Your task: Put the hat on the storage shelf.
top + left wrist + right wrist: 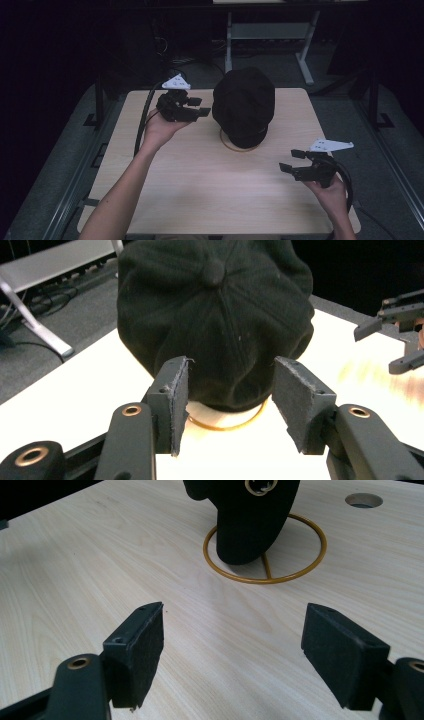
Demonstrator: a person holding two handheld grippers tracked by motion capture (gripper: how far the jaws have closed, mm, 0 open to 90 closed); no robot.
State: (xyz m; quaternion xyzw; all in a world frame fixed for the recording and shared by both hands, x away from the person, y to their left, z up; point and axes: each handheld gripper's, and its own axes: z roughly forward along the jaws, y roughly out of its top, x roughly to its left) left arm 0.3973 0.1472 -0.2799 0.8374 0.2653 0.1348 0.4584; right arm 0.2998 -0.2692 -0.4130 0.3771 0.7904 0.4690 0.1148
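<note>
High view shows my right claw [292, 161] nearest, jaws apart over the pale wooden surface [200, 190], then my left claw [200, 107], jaws apart too, just beside the black cap [243, 102] perched on its gold ring stand [312, 560] mid-surface.

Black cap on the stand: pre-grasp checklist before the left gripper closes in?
1. Left gripper open: ok, jaws spread.
2. Left gripper lined up with the black cap: ok, cap centred between the pads in the left gripper view.
3. Contact with cap: not yet, gap visible in the high view.
4. Right gripper out of the way: ok, open, off to the side over the table.
5. Cap seated on the gold ring stand: ok, upright.
6. How firmly the stand sits: cannot tell.
</note>
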